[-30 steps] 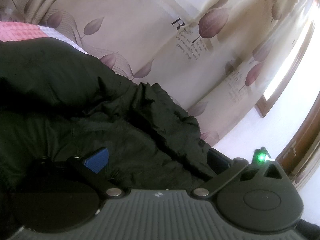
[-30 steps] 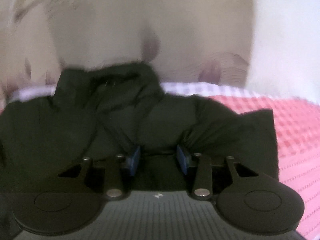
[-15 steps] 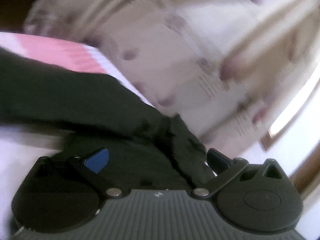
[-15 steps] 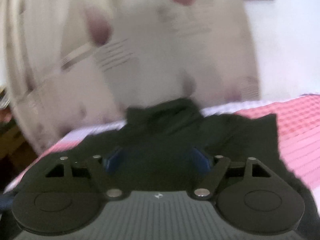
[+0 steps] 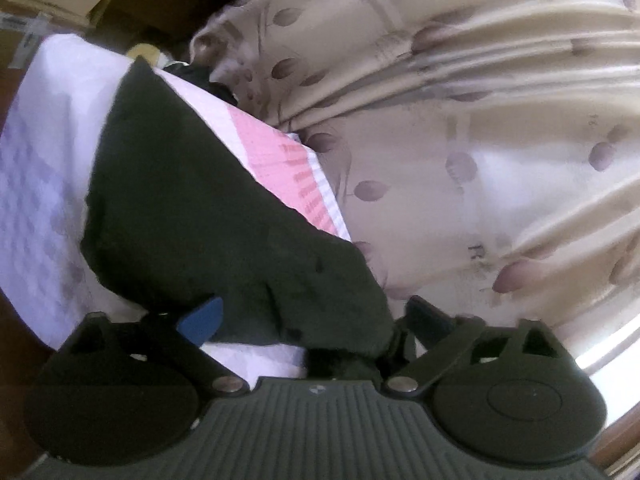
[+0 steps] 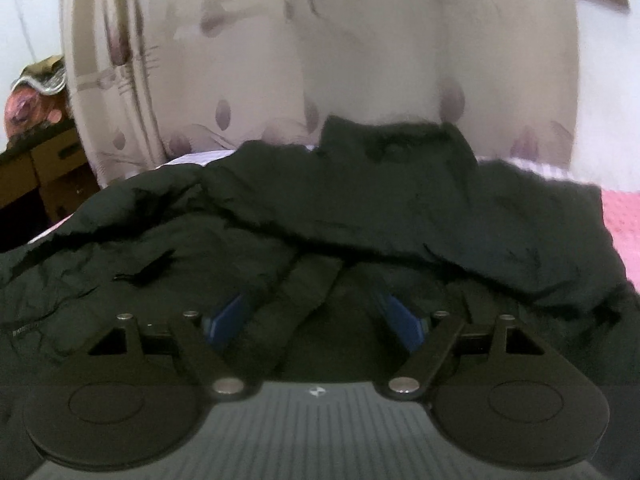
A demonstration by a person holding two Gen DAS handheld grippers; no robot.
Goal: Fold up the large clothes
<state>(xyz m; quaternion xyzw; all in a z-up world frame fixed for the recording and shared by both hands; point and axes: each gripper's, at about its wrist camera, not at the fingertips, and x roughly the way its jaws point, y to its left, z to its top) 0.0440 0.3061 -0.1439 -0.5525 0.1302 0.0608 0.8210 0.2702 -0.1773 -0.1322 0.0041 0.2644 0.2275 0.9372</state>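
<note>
Your left tongs (image 5: 308, 318) stood wide, though their jaws had just been closing a little; a corner of the dark jacket (image 5: 208, 216) bulged between the blue pad (image 5: 202, 318) and the far finger. Whether the pads pressed on the cloth could not be told from the left wrist view. The jacket lay across the bed (image 5: 44, 152), over its white and pink checked sheet (image 5: 288, 164), with the leaf-printed curtain (image 5: 480, 120) hanging just behind.

Your right tongs (image 6: 316, 318) had just been opening and stood well apart. Folds of the jacket (image 6: 360, 208) lay loose between the two blue pads (image 6: 224, 318), gripped by neither. From that side the jacket spread rumpled across the bed, its collar end up toward the curtain (image 6: 360, 60), and a strip of pink sheet (image 6: 620, 220) showed at the right edge.
</note>
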